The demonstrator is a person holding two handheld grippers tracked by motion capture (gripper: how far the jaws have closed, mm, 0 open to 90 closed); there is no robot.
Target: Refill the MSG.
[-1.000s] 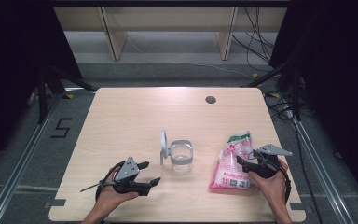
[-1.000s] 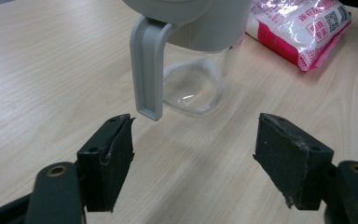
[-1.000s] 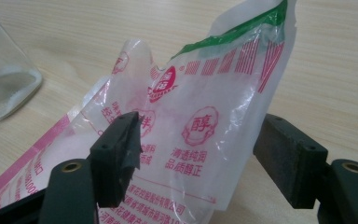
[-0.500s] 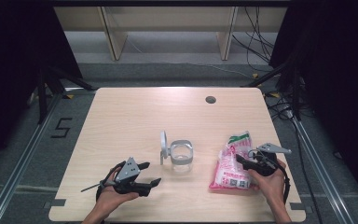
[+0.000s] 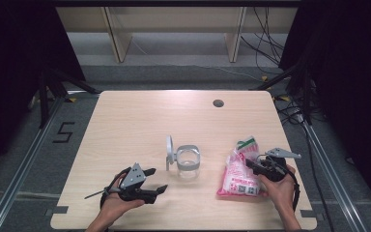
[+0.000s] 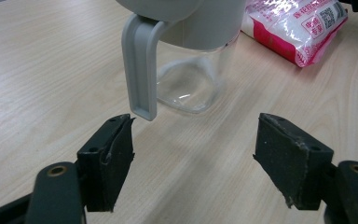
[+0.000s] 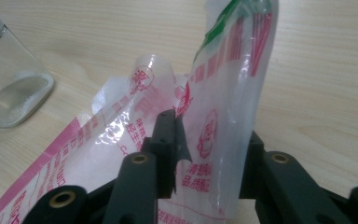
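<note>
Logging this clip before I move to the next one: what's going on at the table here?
A person sits at a wooden table with a gripper in each hand. The right gripper has just been closing its jaws on the upper part of a pink and white plastic bag, and the film now stands pinched between them. The left gripper rests near the table's front edge with its jaws open, pointed at a clear jar with a grey collar, whose lid stands open beside it.

Right claw [image 5: 252, 166] seemingly on pink bag [image 5: 237, 175], beside jar [image 5: 188, 162].
</note>
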